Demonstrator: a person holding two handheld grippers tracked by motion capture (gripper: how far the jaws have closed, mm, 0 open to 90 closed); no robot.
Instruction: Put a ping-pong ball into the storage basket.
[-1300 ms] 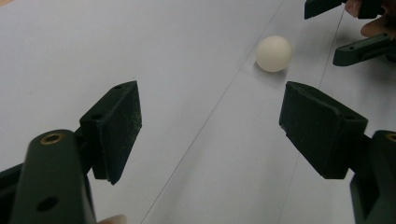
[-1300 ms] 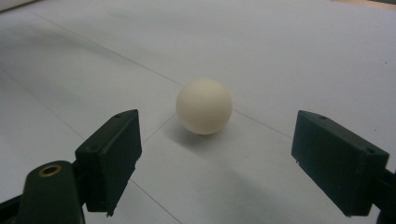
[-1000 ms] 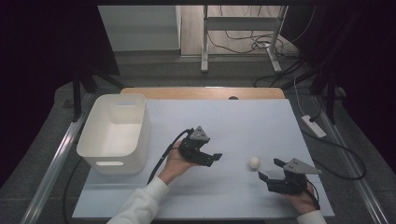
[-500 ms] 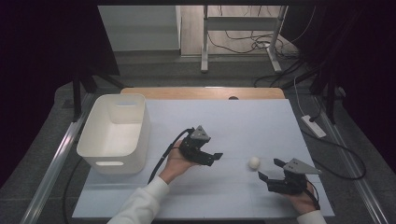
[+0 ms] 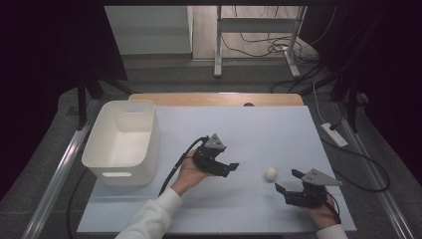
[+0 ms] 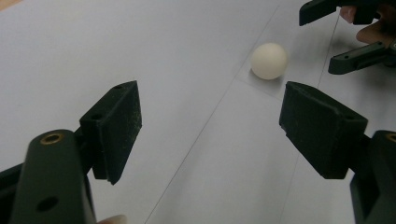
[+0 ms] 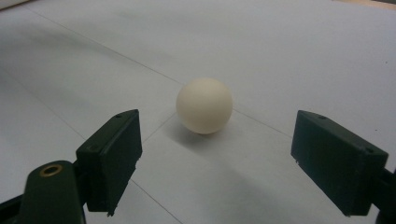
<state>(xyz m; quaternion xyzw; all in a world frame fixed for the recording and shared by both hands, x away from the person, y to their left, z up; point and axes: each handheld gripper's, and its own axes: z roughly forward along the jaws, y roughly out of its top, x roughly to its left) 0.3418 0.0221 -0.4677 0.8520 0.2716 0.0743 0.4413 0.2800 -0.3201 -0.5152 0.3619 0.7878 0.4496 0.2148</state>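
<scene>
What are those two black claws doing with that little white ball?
A person holds a claw in each hand over a pale table. The small white ball lies on the table, untouched. The right claw is open and aimed at the ball from close by, with the ball just ahead of its jaws. The left claw, also open, points at the ball from the other side, farther off. A white bin stands at the table's left side.

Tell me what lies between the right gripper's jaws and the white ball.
Nothing: in the right gripper view, bare pale table sheet runs from the open right gripper to the ball.
</scene>
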